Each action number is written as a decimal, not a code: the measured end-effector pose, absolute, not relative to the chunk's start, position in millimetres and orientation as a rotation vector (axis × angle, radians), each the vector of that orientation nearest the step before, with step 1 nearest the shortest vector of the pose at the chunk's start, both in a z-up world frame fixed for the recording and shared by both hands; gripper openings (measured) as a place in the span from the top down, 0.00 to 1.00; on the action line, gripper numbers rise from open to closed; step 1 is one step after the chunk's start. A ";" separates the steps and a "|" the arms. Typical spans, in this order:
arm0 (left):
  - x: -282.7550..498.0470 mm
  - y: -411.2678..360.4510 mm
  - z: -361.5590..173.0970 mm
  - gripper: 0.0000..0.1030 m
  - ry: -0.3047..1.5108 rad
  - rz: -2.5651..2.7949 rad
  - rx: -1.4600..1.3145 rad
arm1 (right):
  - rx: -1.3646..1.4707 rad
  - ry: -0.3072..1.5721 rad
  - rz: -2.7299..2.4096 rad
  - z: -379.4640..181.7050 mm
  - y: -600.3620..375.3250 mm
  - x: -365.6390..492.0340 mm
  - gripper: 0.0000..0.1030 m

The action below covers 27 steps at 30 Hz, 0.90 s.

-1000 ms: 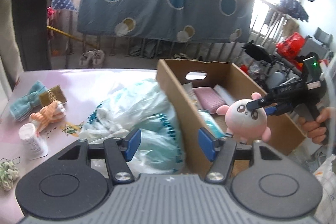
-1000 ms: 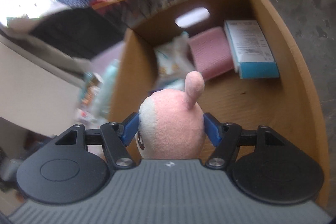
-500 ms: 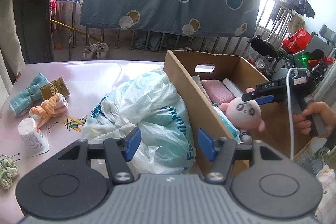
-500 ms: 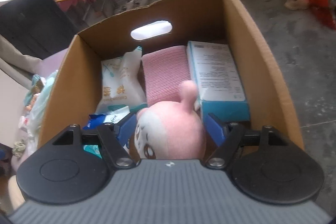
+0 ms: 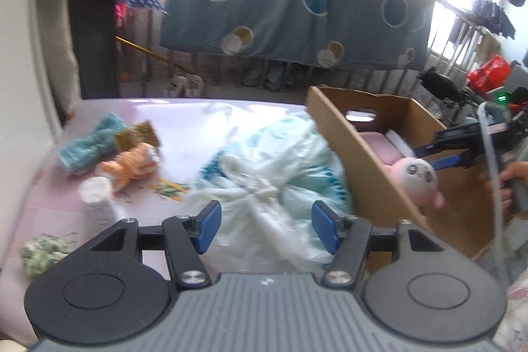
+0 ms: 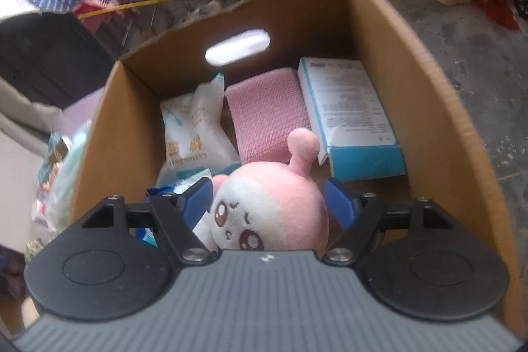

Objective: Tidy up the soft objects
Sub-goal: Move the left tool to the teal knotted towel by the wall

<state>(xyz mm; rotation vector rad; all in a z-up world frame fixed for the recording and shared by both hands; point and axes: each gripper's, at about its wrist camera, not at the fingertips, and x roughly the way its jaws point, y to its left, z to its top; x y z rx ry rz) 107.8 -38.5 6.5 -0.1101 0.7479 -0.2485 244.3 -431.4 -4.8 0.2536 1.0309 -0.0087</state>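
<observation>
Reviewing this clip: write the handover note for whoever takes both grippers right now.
Right gripper: jaws have just been opening around the pink plush inside the cardboard box; the pads look clear of it.
Left gripper: open, empty, above the white plastic bag.
Done: plush delivered, beside the pink cloth.
Left: teal cloth and orange knit toy on the table.

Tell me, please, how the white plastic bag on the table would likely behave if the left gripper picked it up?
The bag is thin, crinkled film knotted on top, so it would probably sag and shift. It bulges like soft contents, so likely light for its bulk. The film looks glossy, perhaps slippery; the open left gripper may hold best at the knot.
</observation>
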 end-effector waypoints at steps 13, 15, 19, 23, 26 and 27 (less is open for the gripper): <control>100.3 30.2 5.2 0.39 0.633 0.075 0.014 | 0.286 0.878 0.244 84.6 -316.7 244.6 0.22; 106.7 40.0 1.8 0.39 0.609 0.161 0.071 | 0.269 0.890 0.329 84.6 -276.4 257.1 0.22; 131.4 65.9 -11.6 0.39 0.625 0.269 0.105 | 0.226 0.945 0.498 67.4 -180.6 293.6 0.22; 165.9 94.8 -26.4 0.41 0.654 0.346 0.046 | 0.146 0.997 0.628 33.6 -84.7 342.5 0.22; 192.3 111.3 -39.6 0.46 0.670 0.394 -0.012 | 0.079 1.035 0.687 -0.9 -23.7 383.5 0.22; 200.2 115.0 -44.1 0.47 0.682 0.396 -0.029 | 0.067 1.053 0.703 -12.7 -6.8 396.4 0.22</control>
